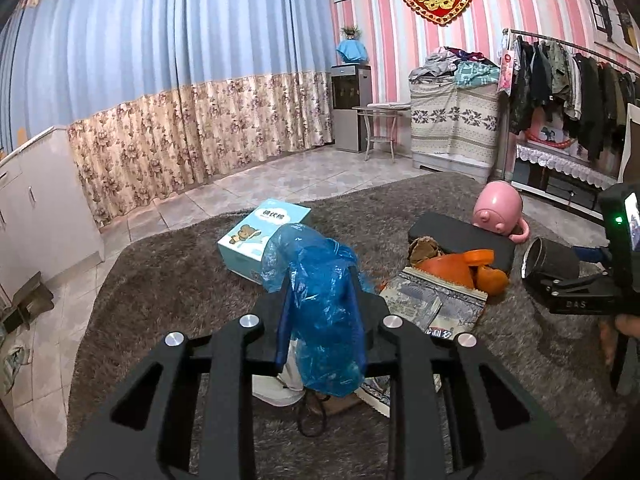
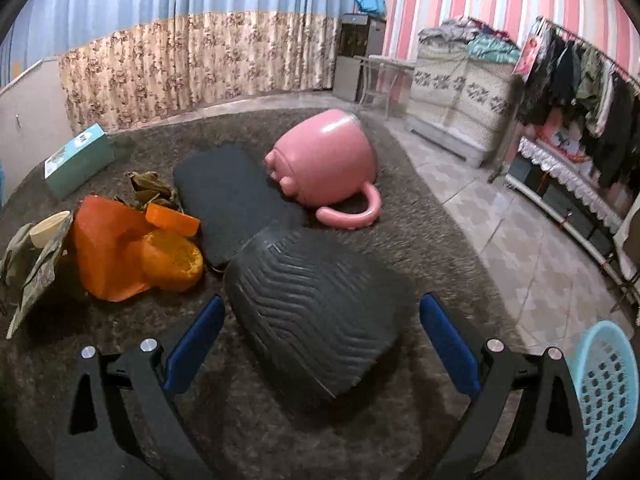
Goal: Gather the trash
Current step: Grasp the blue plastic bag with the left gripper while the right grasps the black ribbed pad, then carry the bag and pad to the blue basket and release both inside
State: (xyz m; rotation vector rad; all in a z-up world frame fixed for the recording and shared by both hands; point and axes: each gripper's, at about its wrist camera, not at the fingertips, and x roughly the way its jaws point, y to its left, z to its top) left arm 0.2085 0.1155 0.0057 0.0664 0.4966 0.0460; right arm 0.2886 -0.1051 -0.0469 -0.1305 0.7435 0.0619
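My left gripper (image 1: 320, 280) is shut on a crumpled blue plastic bag (image 1: 320, 312) and holds it above the brown rug. My right gripper (image 2: 322, 316) is open, its blue pads on either side of a dark ribbed cup (image 2: 316, 312) lying on its side; the cup also shows in the left wrist view (image 1: 550, 262). An orange plastic bag (image 2: 108, 248) with orange peel (image 2: 172, 260), dried leaves (image 2: 150, 190), a printed wrapper (image 1: 436, 300) and a paper cup (image 2: 48, 228) lie in a pile on the rug.
A pink pig-shaped pot (image 2: 324, 164) lies tipped beside a black pad (image 2: 228, 200). A tissue box (image 1: 264, 240) sits at the rug's far side. A light blue plastic basket (image 2: 608, 396) stands at the right. Tiled floor (image 2: 520, 220), a clothes rack and cabinets surround the rug.
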